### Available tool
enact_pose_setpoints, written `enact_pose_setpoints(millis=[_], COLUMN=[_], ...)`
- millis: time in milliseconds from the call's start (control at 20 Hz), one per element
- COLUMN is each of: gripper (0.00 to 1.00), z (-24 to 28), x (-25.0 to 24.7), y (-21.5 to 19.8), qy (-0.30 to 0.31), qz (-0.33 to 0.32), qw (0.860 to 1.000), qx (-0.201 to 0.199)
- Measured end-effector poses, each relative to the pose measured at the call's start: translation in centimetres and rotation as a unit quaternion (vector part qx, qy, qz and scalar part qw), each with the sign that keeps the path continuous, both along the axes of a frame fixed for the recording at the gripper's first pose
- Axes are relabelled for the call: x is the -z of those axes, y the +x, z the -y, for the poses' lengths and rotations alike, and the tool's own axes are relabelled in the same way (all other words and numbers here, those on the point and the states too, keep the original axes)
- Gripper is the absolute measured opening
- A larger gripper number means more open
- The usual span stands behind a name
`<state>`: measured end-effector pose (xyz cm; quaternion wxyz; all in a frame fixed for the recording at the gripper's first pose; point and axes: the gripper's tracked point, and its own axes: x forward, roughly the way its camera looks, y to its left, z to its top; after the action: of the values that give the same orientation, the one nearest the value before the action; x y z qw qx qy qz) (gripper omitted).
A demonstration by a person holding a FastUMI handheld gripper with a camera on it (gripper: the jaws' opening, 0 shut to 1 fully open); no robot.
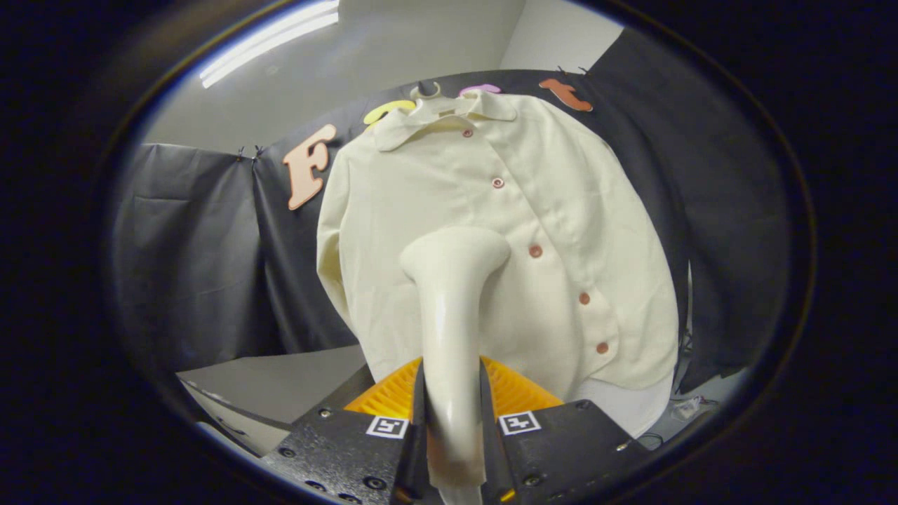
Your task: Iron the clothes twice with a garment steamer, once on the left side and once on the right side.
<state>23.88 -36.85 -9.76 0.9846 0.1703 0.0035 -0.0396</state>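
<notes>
Cream plastic, smooth and glossy: that is the steamer (pixel 452 315), and I have its handle pinched between both fingers of the gripper (pixel 452 421), which press on it from either side. I hold it low on the handle so the flared head stands well ahead of the fingers, free to face the cloth. Beyond the head hangs the shirt (pixel 491 231), pale cream, on a hanger (pixel 429 95) at the top of the booth wall, front toward me, 5 buttons (pixel 535 250) running down the placket. The head sits over the panel to the gripper's left of that button row, about mid-height; whether it touches the cloth I cannot tell. Hanging keeps the fabric flat for vertical passes, I judge. Past the shirt's hem lies a grey table (pixel 280 382), then black cloth walls, a white ceiling and a strip light (pixel 270 42).
</notes>
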Motion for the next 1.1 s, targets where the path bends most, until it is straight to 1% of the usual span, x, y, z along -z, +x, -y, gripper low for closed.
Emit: enact_pose_setpoints(millis=[150, 500, 1100], gripper=[0.33, 0.33, 0.33], z=[-0.1, 0.0, -0.7], x=[2.7, 8.7, 18.8], y=[-0.4, -1.5, -5.4], qy=[0.005, 0.047, 0.095], qz=[-0.013, -0.041, -0.099], qw=[1.0, 0.998, 0.99], qx=[-0.001, -0.004, -0.012])
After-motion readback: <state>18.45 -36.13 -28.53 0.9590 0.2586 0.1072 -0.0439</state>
